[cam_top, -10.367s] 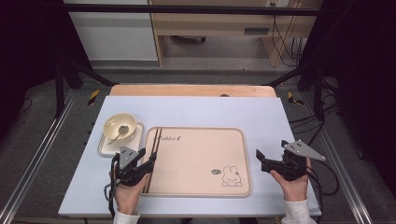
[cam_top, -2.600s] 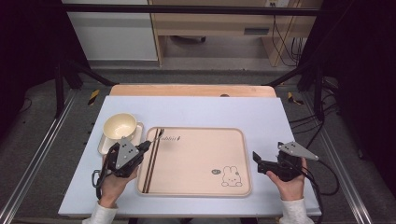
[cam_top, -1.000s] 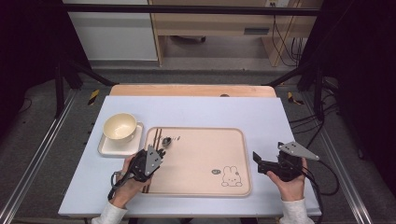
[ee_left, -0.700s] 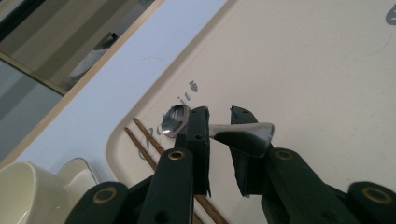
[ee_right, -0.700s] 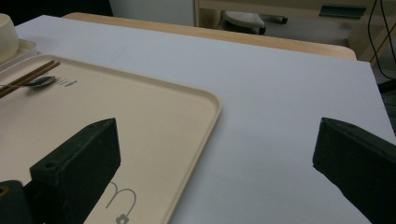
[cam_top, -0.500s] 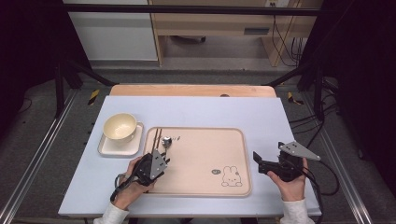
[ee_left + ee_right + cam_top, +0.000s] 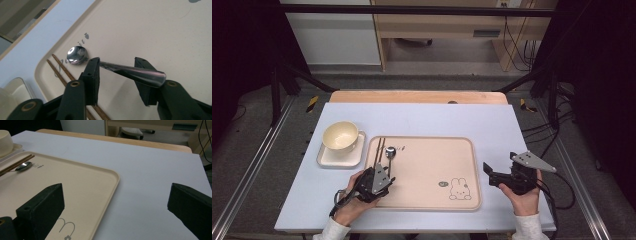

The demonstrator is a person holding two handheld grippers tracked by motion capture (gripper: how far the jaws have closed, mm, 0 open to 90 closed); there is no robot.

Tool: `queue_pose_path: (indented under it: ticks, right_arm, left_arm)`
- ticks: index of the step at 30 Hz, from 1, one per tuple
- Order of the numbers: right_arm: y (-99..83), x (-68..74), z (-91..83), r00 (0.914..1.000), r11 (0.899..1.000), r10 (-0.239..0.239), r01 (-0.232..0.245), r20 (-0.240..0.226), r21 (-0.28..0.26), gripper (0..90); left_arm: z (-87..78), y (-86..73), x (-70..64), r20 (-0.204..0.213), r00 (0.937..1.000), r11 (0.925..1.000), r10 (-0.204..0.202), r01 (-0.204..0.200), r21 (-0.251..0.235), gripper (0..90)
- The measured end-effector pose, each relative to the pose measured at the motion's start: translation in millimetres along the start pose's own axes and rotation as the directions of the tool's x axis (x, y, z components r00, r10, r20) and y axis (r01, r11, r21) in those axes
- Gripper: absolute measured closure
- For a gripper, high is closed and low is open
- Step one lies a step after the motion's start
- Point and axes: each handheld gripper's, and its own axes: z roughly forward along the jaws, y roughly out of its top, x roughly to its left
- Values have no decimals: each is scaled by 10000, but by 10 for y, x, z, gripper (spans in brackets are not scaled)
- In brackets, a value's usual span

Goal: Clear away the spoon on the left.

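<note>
Right now the spoon lies on the beige tray, near the tray's left edge, with its bowl pointing away from the person and its handle running back toward them. The left tool hangs over the near end of that handle; in the left gripper view its two black jaws stand apart on either side of the handle, and the handle passes between them, close against the left jaw while the right jaw stands a little off. The tool is spread rather than pinching. The shiny bowl of the spoon sits just beyond the jaw tips, over the small grey lettering printed on the tray. Two brown chopsticks lie on the tray just to the left of the spoon, side by side along the tray's left rim, passing under the left jaw.

Left of the tray, on the pale blue surface, a cream cup stands on a small square plate.

The right tool is held by the person's hand off the tray's right edge, low over the surface, its jaws spread wide with nothing between them. From the right gripper view the tray's rounded far-right corner falls between the jaws, and the spoon and chopsticks are at the tray's far side, well apart from this tool.
</note>
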Motion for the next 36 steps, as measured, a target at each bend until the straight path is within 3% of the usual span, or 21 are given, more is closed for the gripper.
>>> queue_pose_path:
  ticks: [7,16,17,25,31,36]
  right_arm:
    - [-2,8,7,10000,10000,36,-35,-13,54,12]
    - [-1,5,3,10000,10000,26,-26,-7,55,12]
    - [0,2,0,10000,10000,24,-24,-3,61,12]
    - [2,0,-4,10000,10000,40,-40,-28,66,12]
    - [2,-3,-6,10000,10000,25,-25,5,36,12]
    - [2,-3,-6,10000,10000,31,-31,-1,39,12]
  left_arm:
    - [32,-27,-9,174,9995,9992,-267,262,318,403]
    - [32,-62,-7,449,9974,9969,-560,534,580,303]
    - [37,-65,-15,515,9960,9963,-728,702,498,295]
    - [26,-79,-32,830,9940,9950,-707,645,761,235]
    - [-54,-68,11,779,9933,9956,-856,823,454,229]
    - [-165,-65,88,529,9910,9923,-1233,1239,-85,233]
